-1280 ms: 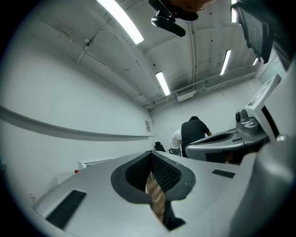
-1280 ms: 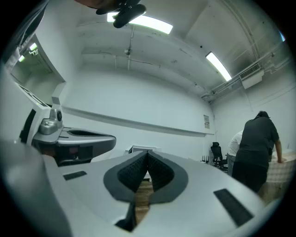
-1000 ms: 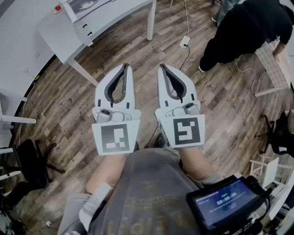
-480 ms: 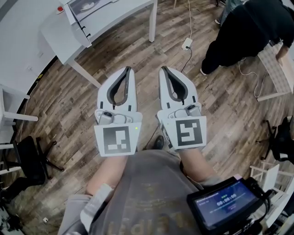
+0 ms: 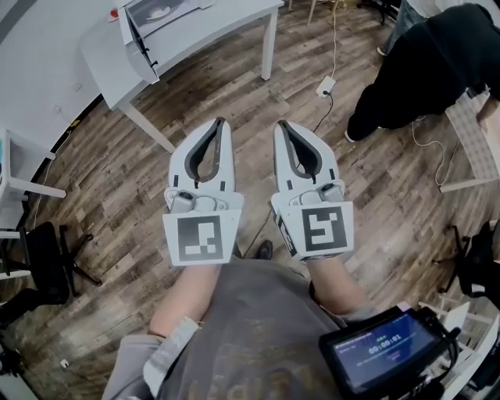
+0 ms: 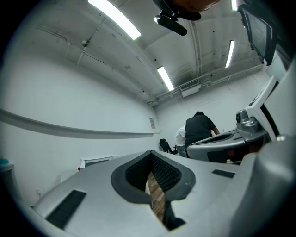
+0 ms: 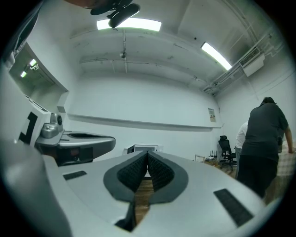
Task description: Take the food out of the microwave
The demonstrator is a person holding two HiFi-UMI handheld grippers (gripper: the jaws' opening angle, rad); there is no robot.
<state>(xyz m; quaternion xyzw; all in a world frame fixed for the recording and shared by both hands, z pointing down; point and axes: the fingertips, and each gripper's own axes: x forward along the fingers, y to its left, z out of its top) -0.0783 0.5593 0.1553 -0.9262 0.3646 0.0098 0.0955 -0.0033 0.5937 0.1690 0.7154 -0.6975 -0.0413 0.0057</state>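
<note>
1. The left gripper (image 5: 220, 123) and the right gripper (image 5: 280, 125) are held side by side and level in front of the person's grey shirt (image 5: 250, 328). Each has its jaws closed tip to tip with nothing between them. Only floor shows through the gap behind the tips.
2. The wood floor (image 5: 156, 180) lies below both grippers.
3. A white table (image 5: 109, 55) stands at the upper left, well apart from the grippers.
4. A person in black (image 5: 422, 70) bends over at the upper right.
5. The microwave (image 5: 148, 23) stands on the table with its door open. In the right gripper view it sits straight beyond the closed tips (image 7: 143, 149).
6. A black chair (image 5: 47, 262) is at the left edge, and a small screen (image 5: 383, 355) at the lower right.
7. Inside the microwave lies something white (image 5: 160, 12), perhaps the food on a plate; it is too small to tell.
8. A white plug block (image 5: 326, 86) lies on the floor.
</note>
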